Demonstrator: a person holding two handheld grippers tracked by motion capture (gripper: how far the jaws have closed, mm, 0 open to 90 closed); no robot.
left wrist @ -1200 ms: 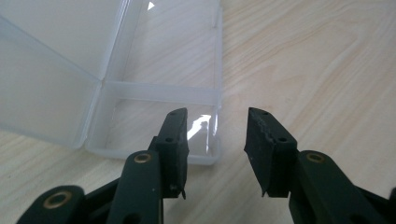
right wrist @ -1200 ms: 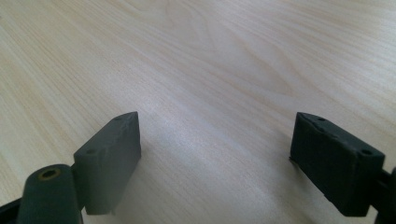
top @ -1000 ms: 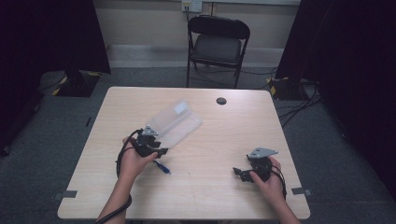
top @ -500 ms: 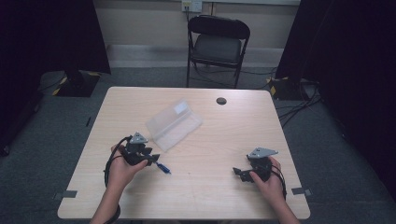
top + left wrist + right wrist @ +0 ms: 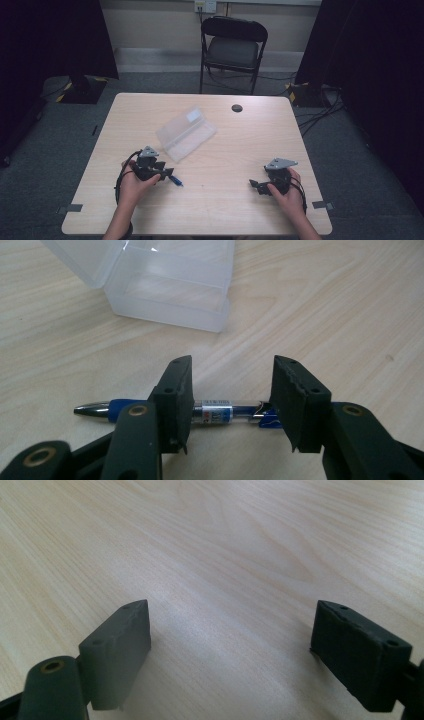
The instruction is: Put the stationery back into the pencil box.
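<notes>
A blue pen [image 5: 215, 412] with a clear barrel lies on the wooden table [image 5: 225, 150], its silver tip pointing left in the left gripper view. My left gripper [image 5: 232, 371] stands over it with the jaws apart; the pen runs crosswise behind both jaws and no pad presses on it. These jaws have just been opening. In the high view the left gripper [image 5: 162, 175] is at the table's near left with the pen [image 5: 176, 180] poking out to its right. My right gripper [image 5: 257, 186] rests at the near right, open, with bare wood between its jaws [image 5: 230, 625].
An open clear plastic box [image 5: 186, 132] lies on the table just beyond the left gripper, close ahead as the clear box [image 5: 165, 280] in the left gripper view. A small black disc [image 5: 237, 108] sits near the far edge. A black folding chair [image 5: 232, 47] stands behind the table.
My left hand has drawn back from the clear box toward the table's near edge and sunk a little. The pen lies where it lay. The right hand has kept still.
</notes>
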